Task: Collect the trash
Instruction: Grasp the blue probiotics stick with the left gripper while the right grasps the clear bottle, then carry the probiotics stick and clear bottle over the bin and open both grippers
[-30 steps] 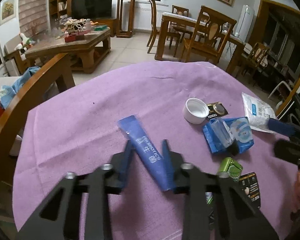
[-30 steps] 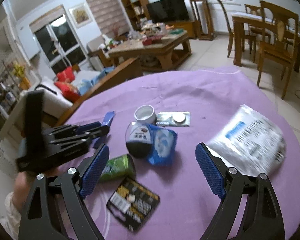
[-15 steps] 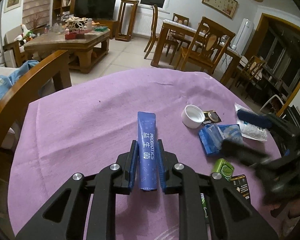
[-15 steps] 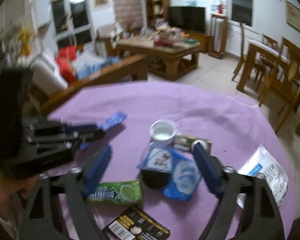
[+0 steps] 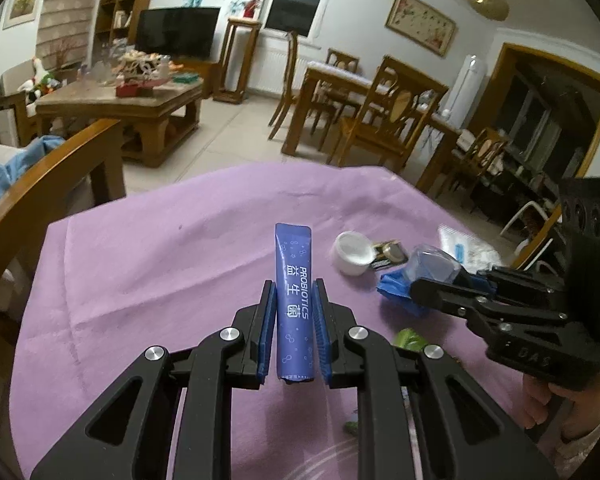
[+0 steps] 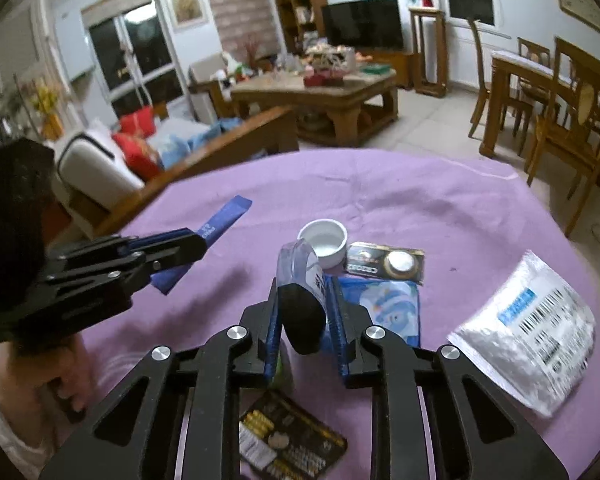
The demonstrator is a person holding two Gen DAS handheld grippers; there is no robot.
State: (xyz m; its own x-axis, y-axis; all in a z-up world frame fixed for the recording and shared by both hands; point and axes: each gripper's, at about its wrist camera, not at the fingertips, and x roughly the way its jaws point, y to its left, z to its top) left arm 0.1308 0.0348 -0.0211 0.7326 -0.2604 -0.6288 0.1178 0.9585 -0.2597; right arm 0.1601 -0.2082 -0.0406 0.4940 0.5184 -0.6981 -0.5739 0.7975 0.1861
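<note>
My left gripper [image 5: 294,285] is shut on a blue probiotics sachet [image 5: 293,264], which sticks out forward above the purple tablecloth [image 5: 140,260]. My right gripper [image 6: 304,283] has its jaws closing on a small clear bottle with a black cap [image 6: 300,276], and both pads are against its sides. The bottle is over a blue tissue packet [image 6: 388,304]. In the right wrist view the left gripper [image 6: 196,246] holds the sachet [image 6: 228,216] at the left. The left wrist view has the right gripper [image 5: 418,292] at the right with the bottle [image 5: 432,264].
On the cloth lie a white cap [image 6: 323,238], a coin-battery card [image 6: 384,262], a silver-white pouch [image 6: 528,328], a black printed card [image 6: 292,436] and a green gum pack [image 5: 410,338]. A wooden chair back [image 5: 40,184] stands at the table's left edge.
The right gripper swung left from the silver pouch to the bottle and its wide jaws came together on it. The left gripper straightened the sachet in its jaws and raised it slightly.
</note>
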